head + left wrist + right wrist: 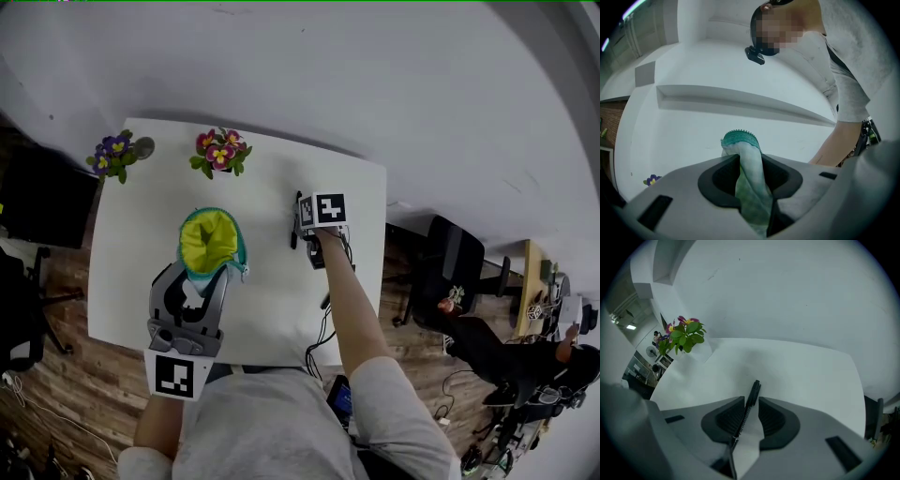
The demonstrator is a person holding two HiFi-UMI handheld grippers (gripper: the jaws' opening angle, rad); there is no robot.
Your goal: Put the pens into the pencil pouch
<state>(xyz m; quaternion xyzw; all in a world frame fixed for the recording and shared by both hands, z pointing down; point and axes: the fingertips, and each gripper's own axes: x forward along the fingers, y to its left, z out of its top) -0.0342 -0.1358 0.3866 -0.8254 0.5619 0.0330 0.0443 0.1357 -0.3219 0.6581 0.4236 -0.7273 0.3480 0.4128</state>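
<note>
A teal pencil pouch with a yellow lining lies on the white table, its mouth gaping towards the far side. My left gripper is shut on the pouch's near edge. In the left gripper view the teal fabric and zip are pinched between the left gripper's pads. A black pen lies on the table to the pouch's right. My right gripper points steeply down over it. The pen lies between the right gripper's open jaws, with bare table showing beside it.
Two pots of flowers stand at the table's far edge; one of them shows in the right gripper view. A black cable hangs off the near right edge. An office chair and a seated person are to the right.
</note>
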